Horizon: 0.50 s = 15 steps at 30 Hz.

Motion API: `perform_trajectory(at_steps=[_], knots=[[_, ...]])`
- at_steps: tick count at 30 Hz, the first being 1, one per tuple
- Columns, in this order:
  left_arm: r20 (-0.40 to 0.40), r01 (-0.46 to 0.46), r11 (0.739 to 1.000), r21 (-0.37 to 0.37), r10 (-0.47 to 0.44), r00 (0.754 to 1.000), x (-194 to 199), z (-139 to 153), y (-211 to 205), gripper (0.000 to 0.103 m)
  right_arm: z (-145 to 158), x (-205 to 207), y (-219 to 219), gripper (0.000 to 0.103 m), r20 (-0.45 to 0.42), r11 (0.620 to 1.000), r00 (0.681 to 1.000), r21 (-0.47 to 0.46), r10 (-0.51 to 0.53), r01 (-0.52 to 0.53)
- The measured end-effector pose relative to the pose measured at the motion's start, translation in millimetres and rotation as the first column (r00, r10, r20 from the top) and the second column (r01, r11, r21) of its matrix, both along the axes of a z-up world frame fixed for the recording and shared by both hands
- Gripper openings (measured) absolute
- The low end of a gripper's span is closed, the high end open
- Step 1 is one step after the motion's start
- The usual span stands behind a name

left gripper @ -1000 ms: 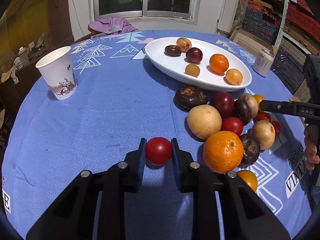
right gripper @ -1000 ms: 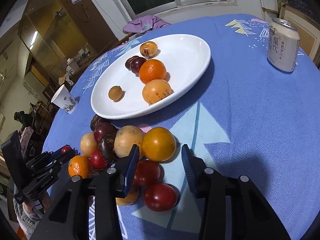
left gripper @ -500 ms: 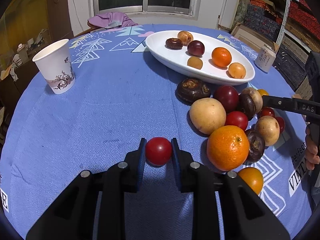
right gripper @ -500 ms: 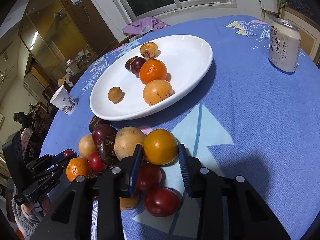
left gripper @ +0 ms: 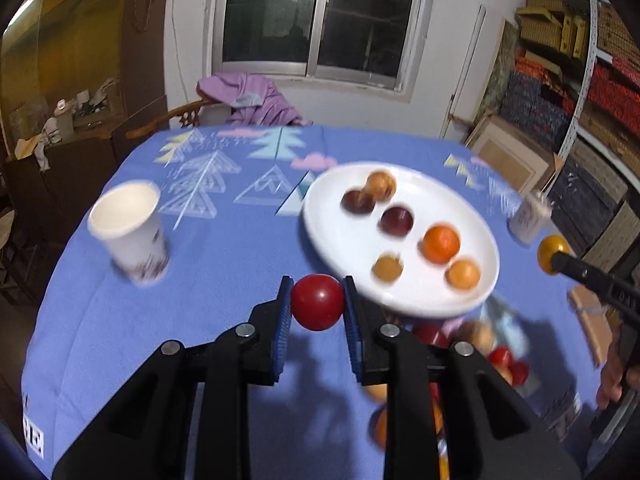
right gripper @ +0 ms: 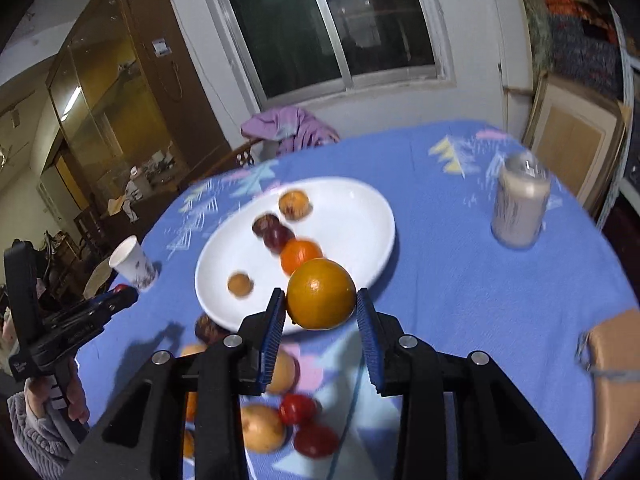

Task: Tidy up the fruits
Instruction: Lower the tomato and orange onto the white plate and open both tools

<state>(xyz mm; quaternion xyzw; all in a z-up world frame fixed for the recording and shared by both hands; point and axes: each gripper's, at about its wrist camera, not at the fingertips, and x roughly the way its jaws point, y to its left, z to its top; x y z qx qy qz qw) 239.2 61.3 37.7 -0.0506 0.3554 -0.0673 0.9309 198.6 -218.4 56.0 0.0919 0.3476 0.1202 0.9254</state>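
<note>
My left gripper (left gripper: 317, 305) is shut on a small red fruit (left gripper: 317, 302), held in the air in front of the white oval plate (left gripper: 340, 236). My right gripper (right gripper: 321, 307) is shut on a yellow-orange fruit (right gripper: 321, 299), lifted above the near rim of the plate (right gripper: 360, 216). The plate holds several fruits, among them an orange (left gripper: 441, 243) and a dark plum (left gripper: 397, 221). Loose fruits (right gripper: 280, 412) lie on the blue tablecloth below both grippers, partly hidden by the fingers. In the left wrist view the right gripper's yellow fruit (left gripper: 552, 254) shows at the right edge.
A paper cup (left gripper: 130, 232) stands at the table's left side. A drink can (right gripper: 520, 208) stands to the right of the plate. A purple cloth (left gripper: 252, 96) hangs on a chair behind the table. A person's hand (right gripper: 52, 396) holds the left gripper's handle.
Both grippers have risen off the table with their fruits. The right gripper closed on the yellow-orange fruit and lifted it out of the pile. Both views now tilt toward the plate and window.
</note>
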Motion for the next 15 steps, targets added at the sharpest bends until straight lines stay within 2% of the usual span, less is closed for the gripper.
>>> perform_trajectory(at_steps=[2,5,9,13,15], knots=[[0.010,-0.018,1.000,-0.018,0.018,1.000,24.7,7.0,-9.8,0.024,9.9,16.2,7.6,0.037,0.010,1.000,1.000,-0.006,0.000,0.000],[-0.009,-0.054,0.998,-0.037,0.054,0.998,60.8,0.0,-22.7,0.024,12.4,46.9,20.4,0.037,0.013,1.000,1.000,-0.004,-0.007,0.007],[-0.043,-0.075,0.997,0.005,0.075,0.996,92.3,-22.4,-37.2,0.024,-4.6,85.0,30.6,0.037,-0.005,0.998,0.999,-0.051,-0.032,0.031],[-0.081,-0.040,0.996,0.084,0.047,0.996,107.0,-50.1,-46.5,0.024,-28.2,113.3,31.2,0.037,-0.032,0.995,0.998,-0.087,-0.050,0.047],[-0.084,-0.027,0.997,0.070,0.032,0.996,107.9,-55.5,-44.6,0.025,-41.5,123.7,31.2,0.037,-0.073,0.994,0.996,-0.097,-0.047,0.040]])
